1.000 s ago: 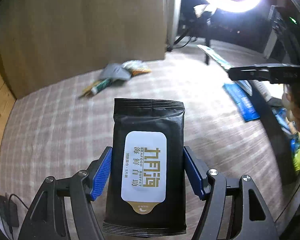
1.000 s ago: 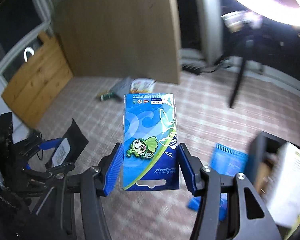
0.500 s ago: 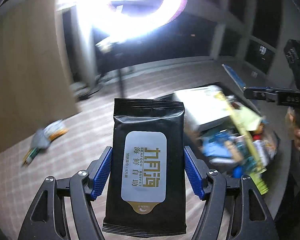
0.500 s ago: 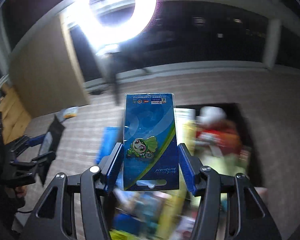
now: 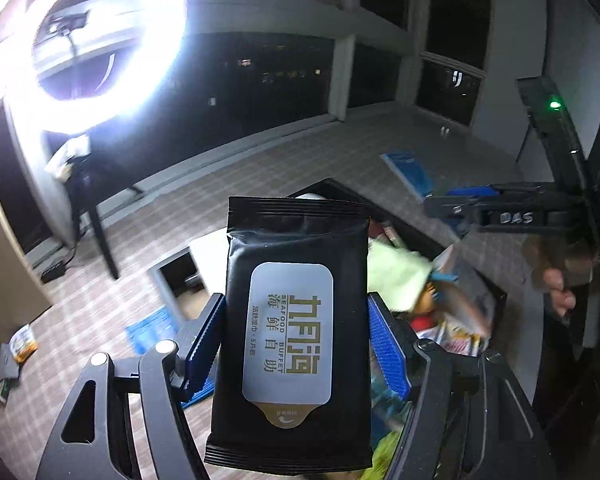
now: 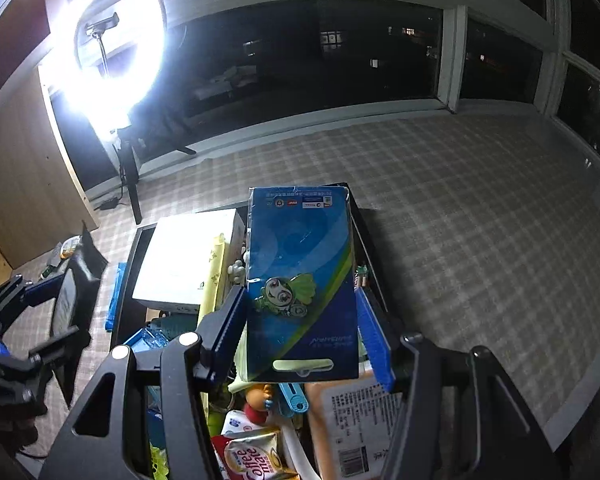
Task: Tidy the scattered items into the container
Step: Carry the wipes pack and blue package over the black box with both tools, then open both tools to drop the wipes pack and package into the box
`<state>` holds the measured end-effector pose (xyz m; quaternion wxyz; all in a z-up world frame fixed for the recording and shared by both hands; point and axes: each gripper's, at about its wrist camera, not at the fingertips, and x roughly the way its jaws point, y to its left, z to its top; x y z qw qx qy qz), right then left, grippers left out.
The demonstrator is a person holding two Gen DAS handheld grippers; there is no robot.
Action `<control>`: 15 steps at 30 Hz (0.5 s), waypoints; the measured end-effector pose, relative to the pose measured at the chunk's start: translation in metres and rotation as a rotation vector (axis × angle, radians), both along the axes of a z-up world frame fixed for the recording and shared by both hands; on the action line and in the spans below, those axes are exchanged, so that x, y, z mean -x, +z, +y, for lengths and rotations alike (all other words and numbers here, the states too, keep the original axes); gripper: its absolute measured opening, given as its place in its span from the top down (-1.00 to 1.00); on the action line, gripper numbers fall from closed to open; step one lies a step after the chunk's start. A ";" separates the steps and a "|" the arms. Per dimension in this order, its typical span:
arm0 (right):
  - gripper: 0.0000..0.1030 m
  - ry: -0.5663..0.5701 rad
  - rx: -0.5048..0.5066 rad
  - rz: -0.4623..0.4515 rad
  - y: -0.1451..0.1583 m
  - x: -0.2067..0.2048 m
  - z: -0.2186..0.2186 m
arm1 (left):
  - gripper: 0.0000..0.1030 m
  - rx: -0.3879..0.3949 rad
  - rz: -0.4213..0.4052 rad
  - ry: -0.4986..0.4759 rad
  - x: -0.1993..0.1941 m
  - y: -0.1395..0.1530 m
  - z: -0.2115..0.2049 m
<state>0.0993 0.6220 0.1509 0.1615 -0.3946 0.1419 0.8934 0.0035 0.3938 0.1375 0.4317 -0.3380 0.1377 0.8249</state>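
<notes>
The left gripper [image 5: 296, 344] is clamped on a black wipes pack [image 5: 296, 336], its blue pads pressing the pack's two long edges about halfway up. The pack hangs in the air, its label facing the camera, over the near-left part of the bin [image 5: 496, 292], which stands on the checked floor [image 5: 228, 184]. It looks light and soft: a sealed film pouch that gives under the pads, with a slick skin that could slide if the grip eased. The long edges where the pads now sit seem the sound place to hold it, since the sealed ends are thin and would fold.

Left of the bin, small packets [image 5: 22, 344] lie well apart on the floor, and a blue sachet [image 5: 150, 330] lies just beside the bin's wall. A ring light [image 6: 104, 56] glares at the back.

Further right, the right gripper [image 6: 300, 340] is closed on a blue card pack [image 6: 302, 284], flat and stiff-looking under clear film, with a cartoon figure printed on it. The pads bear on its side edges near the lower end, by the hang slot. It hovers over the middle of the bin [image 6: 364, 240], above a white box [image 6: 188, 264], a coffee sachet [image 6: 252, 456] and other jumbled things already inside. Being thin and light, it should drop flat; I judge it might bend if squeezed harder, and the film is likely slippery. Both packs appear ready for release into the bin.
</notes>
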 end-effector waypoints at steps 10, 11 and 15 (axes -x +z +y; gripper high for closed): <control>-0.41 -0.011 -0.057 0.037 0.012 0.011 -0.016 | -0.49 0.012 -0.004 0.020 0.004 -0.007 0.004; -0.41 -0.004 -0.053 0.040 0.012 0.012 -0.018 | -0.49 0.009 -0.005 0.031 0.007 -0.007 -0.001; -0.41 0.042 -0.034 0.051 0.013 0.021 -0.034 | -0.47 0.007 -0.011 0.084 0.018 -0.007 -0.024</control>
